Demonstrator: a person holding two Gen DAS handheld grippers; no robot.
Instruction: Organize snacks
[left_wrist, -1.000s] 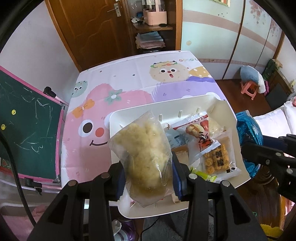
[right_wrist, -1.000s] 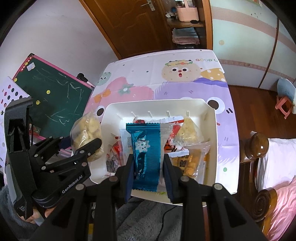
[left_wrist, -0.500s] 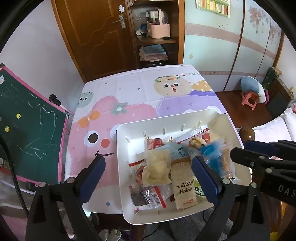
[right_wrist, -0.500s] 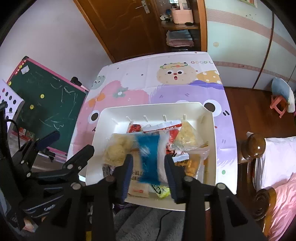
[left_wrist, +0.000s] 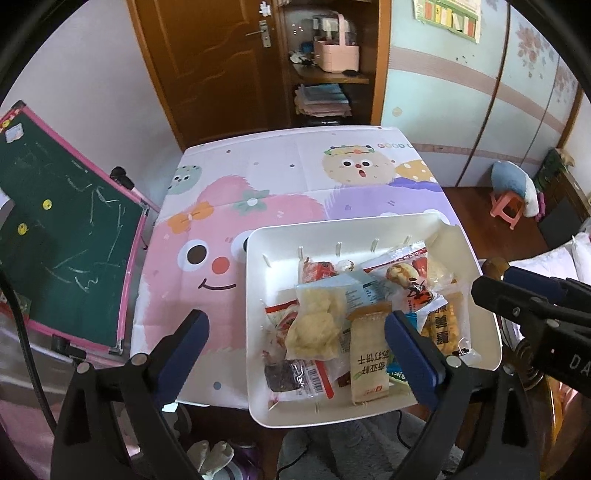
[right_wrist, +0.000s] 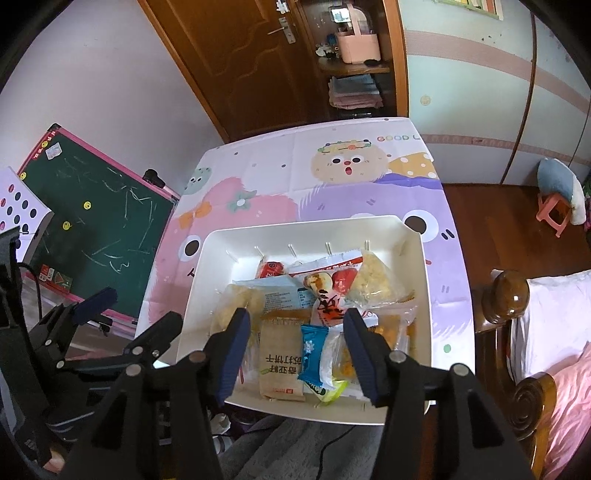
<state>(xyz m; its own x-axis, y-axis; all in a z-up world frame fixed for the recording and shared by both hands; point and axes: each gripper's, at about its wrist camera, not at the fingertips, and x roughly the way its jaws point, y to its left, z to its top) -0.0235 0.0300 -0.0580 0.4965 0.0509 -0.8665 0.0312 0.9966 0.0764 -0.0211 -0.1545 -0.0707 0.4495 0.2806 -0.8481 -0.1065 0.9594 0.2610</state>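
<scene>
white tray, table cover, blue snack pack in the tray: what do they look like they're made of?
White tray: probably rigid moulded plastic, matte to satin; smooth rounded rim, small moulded ribs along the far wall.
Table cover: thin printed sheet, likely vinyl or coated cloth; cartoon print, visible fold creases, soft sheen.
Blue snack pack: glossy plastic film wrapper; crimped end, wrinkles that catch light.
</scene>
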